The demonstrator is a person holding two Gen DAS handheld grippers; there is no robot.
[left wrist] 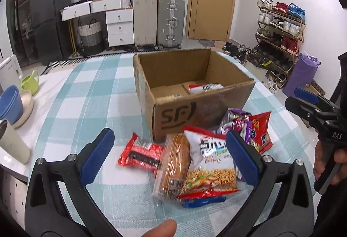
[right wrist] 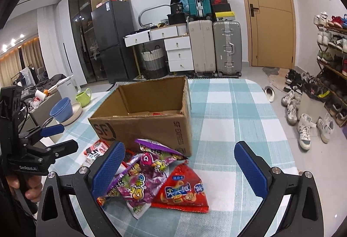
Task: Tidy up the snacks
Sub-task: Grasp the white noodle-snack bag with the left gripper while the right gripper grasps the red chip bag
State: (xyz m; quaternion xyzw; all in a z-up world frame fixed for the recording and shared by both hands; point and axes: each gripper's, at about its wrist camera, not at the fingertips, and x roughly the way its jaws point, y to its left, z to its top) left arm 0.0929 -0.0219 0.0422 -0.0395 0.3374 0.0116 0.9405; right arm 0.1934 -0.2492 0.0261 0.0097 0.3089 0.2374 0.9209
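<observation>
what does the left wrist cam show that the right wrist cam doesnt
Only the left wrist view shows the bread pack, the noodle snack bag, and a packet already inside the box. Only the right wrist view shows the box's right side and the bare tablecloth beyond it. Both show the cardboard box, the purple candy bags, the red chip bag, and both grippers with jaws open, holding nothing.

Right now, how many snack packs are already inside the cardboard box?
1 that shows: a red and white pack on the floor of the cardboard box, at its right side. The near wall hides part of the floor, so more may be hidden.
</observation>
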